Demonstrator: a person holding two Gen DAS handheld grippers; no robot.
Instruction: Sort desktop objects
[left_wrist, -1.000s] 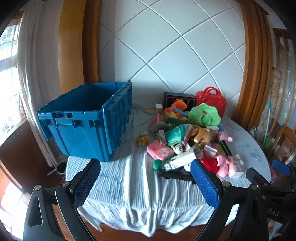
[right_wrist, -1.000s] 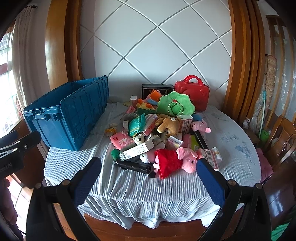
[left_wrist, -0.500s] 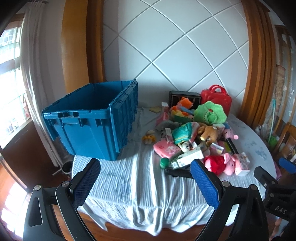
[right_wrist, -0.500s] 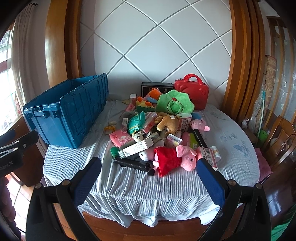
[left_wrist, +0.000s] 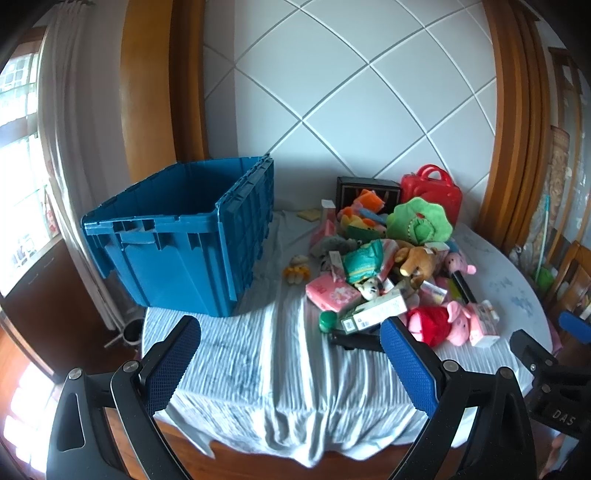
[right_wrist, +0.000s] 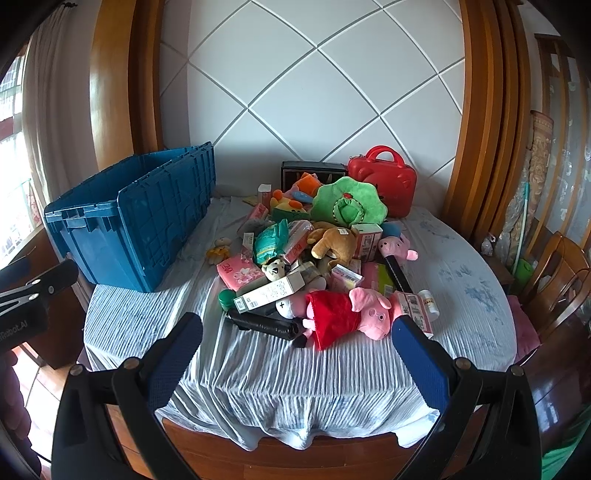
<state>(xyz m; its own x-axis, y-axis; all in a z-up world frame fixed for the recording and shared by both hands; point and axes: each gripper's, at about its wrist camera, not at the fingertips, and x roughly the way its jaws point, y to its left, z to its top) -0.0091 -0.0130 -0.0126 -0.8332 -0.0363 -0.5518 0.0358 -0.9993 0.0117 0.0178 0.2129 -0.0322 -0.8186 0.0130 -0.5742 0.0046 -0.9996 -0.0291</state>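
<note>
The left gripper (left_wrist: 290, 363) is hovering with its jaws spread wide and nothing between them; the right gripper (right_wrist: 297, 363) is likewise gaping wide and carrying nothing. Both are hanging short of the near edge of the table (right_wrist: 258, 369), clear of every object.

The pile of toys and boxes (right_wrist: 314, 251) is lying on the striped cloth — in the right wrist view it is sitting at 12 o'clock from the right gripper, in the left wrist view at 1 o'clock from the left gripper. The blue crate (left_wrist: 184, 243) is standing open-topped at 11 o'clock in both views, its long axis running away toward the wall.

At the near edge of the pile, the pink pig plush (right_wrist: 347, 314) is lying on its side, long axis running 9-to-3, head pointing toward 3 o'clock. The white carton (right_wrist: 273, 291) is lying flat just behind it — long axis running from 8 toward 2 o'clock. The black tube (right_wrist: 264, 325) is lying beside the plush, pointing toward 4 o'clock.
</note>
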